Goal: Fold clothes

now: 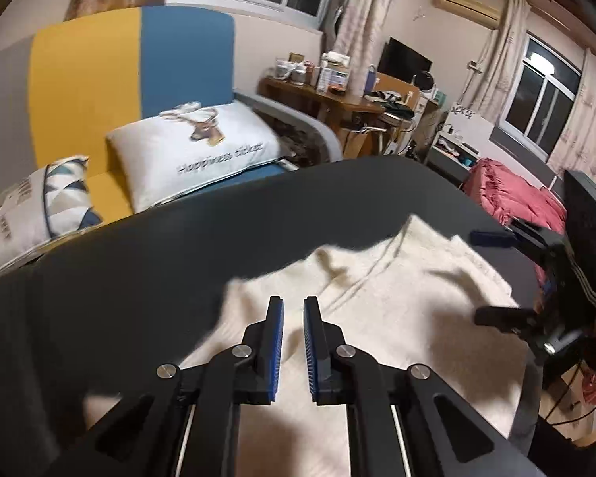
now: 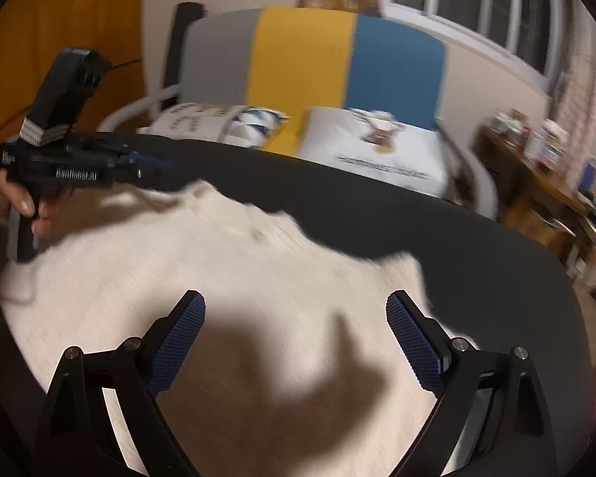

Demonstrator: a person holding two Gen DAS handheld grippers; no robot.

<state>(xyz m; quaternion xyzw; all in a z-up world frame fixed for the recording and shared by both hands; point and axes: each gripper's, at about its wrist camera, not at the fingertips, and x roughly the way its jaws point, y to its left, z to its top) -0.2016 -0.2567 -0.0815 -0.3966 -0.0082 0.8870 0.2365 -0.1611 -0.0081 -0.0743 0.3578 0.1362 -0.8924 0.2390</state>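
Cream knit fabric, a sweater [image 1: 377,318], lies spread on the dark table [image 1: 139,270] in front of us, its far edge rumpled and casting a shadow on the tabletop. From the left wrist view we see, from left to right: a patterned cushion [image 1: 31,202] at the table's far edge, a white pillow [image 1: 194,147] printed with a deer on the sofa [image 1: 131,71] with its yellow and blue back, a wooden desk [image 1: 337,99] crowded with small items, and a red blanket [image 1: 512,190] heaped at the far right. Our left tongs [image 1: 293,306] hover over the sweater with the 2 blue pads nearly together; a narrow gap shows between them and no cloth is caught in it. In the same view our right tongs [image 1: 492,278] reach in from the right edge over the sweater's right side, their 2 fingers set far apart.

From the right wrist view, the left tongs [image 2: 155,163] sit at the far left, gripped by a hand [image 2: 16,198], above the sweater's [image 2: 218,278] upper left corner. Our right tongs [image 2: 296,310] are spread wide above the middle of the sweater, with nothing between the pads. Both views are blurred.
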